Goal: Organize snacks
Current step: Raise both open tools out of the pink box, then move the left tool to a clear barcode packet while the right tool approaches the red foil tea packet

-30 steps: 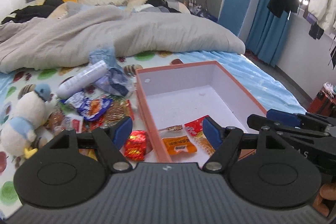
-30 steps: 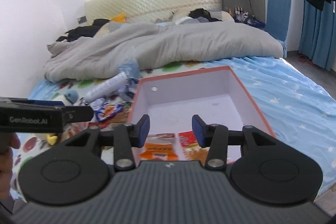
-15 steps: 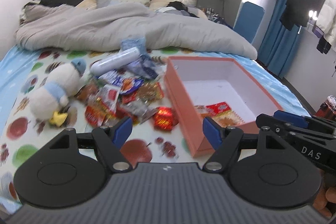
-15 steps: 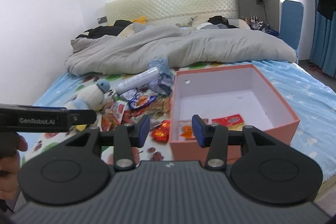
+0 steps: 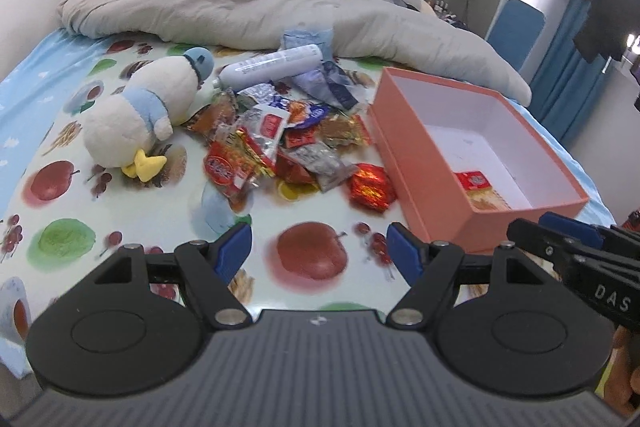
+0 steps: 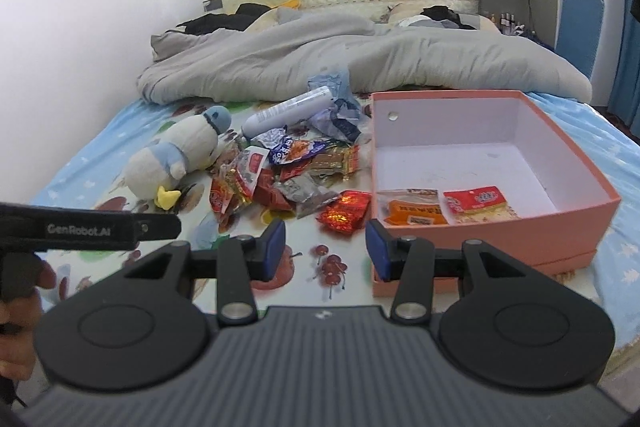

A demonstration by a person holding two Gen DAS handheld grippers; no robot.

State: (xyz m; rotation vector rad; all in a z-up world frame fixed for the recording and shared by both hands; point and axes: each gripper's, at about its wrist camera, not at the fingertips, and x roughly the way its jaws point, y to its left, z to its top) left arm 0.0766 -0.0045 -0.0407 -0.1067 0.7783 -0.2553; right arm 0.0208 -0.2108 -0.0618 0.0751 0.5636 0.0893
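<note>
A heap of snack packets lies on the fruit-print sheet, left of an orange box. A shiny red packet sits nearest the box's left wall. Inside the box lie an orange packet and a red-topped packet. My left gripper is open and empty, hovering over the sheet in front of the heap. My right gripper is open and empty too, near the box's front left corner.
A white and blue plush duck lies left of the heap. A white tube and crumpled blue wrappers lie behind it. A grey duvet covers the far bed. A person's hand holds the left tool.
Both grippers have drawn back and left from over the box, so the heap and duck now fill the view. Their jaws kept the same opening.
</note>
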